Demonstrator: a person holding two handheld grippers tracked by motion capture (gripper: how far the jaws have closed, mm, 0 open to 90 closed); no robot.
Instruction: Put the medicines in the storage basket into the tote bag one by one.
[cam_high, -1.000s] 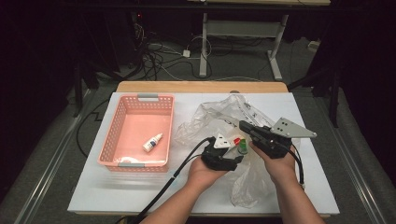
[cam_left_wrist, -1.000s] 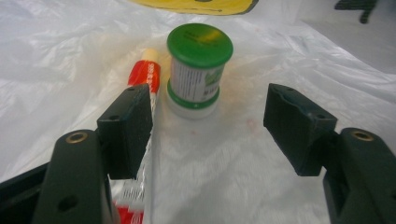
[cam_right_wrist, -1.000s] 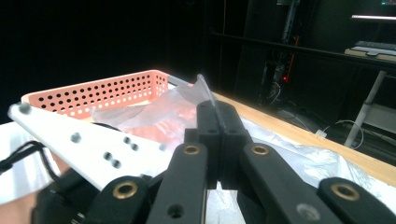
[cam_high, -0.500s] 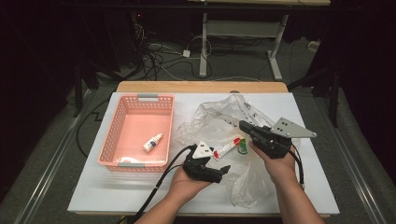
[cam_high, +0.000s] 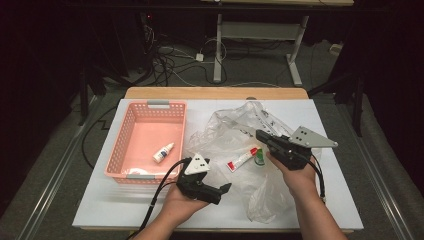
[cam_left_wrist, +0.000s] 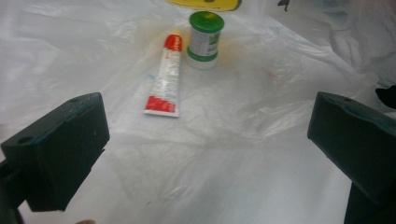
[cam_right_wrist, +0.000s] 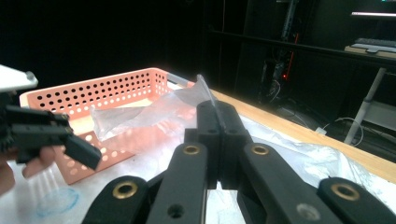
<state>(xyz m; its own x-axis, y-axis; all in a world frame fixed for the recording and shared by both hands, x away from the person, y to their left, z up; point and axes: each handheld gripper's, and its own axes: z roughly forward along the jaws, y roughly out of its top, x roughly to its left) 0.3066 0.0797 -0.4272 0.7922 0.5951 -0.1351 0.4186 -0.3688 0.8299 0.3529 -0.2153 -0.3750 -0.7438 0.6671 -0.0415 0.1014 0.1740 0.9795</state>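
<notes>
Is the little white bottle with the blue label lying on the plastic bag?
No, the bottle lies inside the pink basket, apart from the bag spread on the table beside it.

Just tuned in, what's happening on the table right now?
A person is unpacking a clear plastic bag on the white table. The right gripper is shut on a fold of the bag, holding it up. The left gripper, its jaws just opened wide with nothing between them, faces a red-capped tube and a green-lidded jar. A small white bottle lies in the pink basket.
</notes>
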